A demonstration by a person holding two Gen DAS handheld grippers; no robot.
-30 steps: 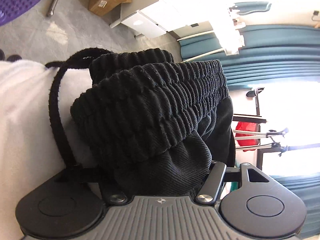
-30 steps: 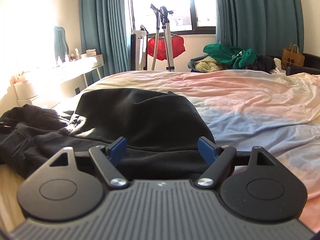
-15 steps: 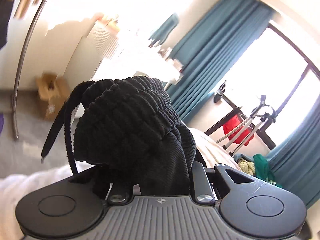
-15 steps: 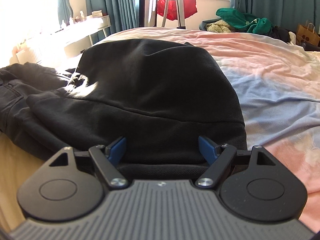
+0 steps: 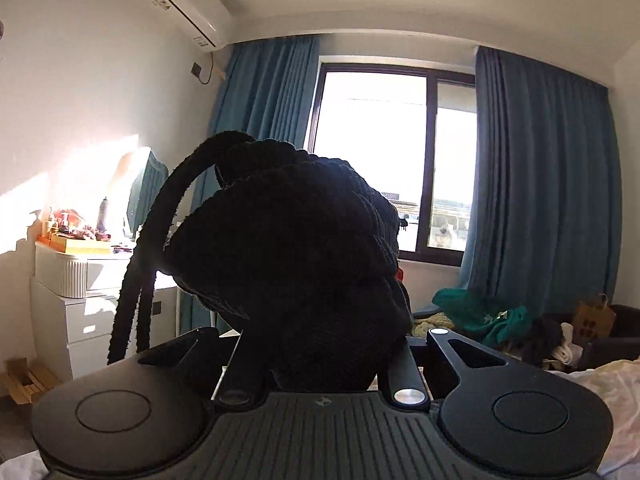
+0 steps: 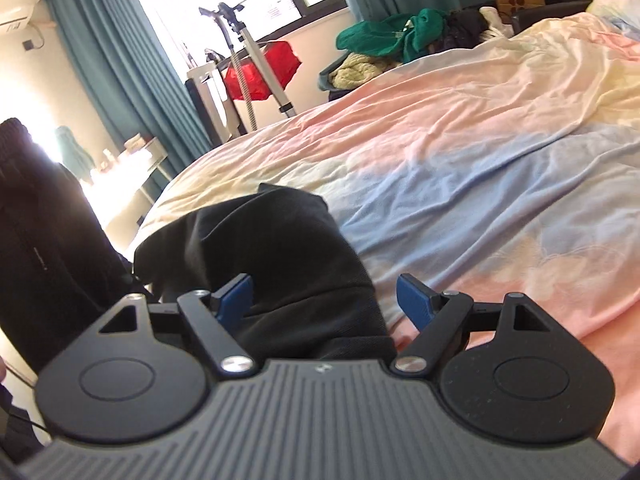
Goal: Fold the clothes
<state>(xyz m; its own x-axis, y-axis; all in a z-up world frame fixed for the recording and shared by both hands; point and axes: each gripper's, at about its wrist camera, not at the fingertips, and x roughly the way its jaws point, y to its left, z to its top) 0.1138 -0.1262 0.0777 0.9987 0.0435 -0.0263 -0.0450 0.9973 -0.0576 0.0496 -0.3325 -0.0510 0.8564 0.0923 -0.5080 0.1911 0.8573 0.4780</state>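
Left wrist view: your left tool point(image 5: 320, 356) has just been closing and is clamped on the black garment's ribbed waistband point(image 5: 288, 240), held up. Right wrist view: your right tool point(image 6: 326, 300) stands apart over the black garment point(image 6: 272, 256) on the bed point(image 6: 460, 152).

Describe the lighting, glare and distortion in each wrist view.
Left wrist: backlit by the window, so the black waistband is a silhouette; fisheye bends the ceiling line. Right wrist: window and desk corner blown out, bedsheet evenly lit, horizon tilted.
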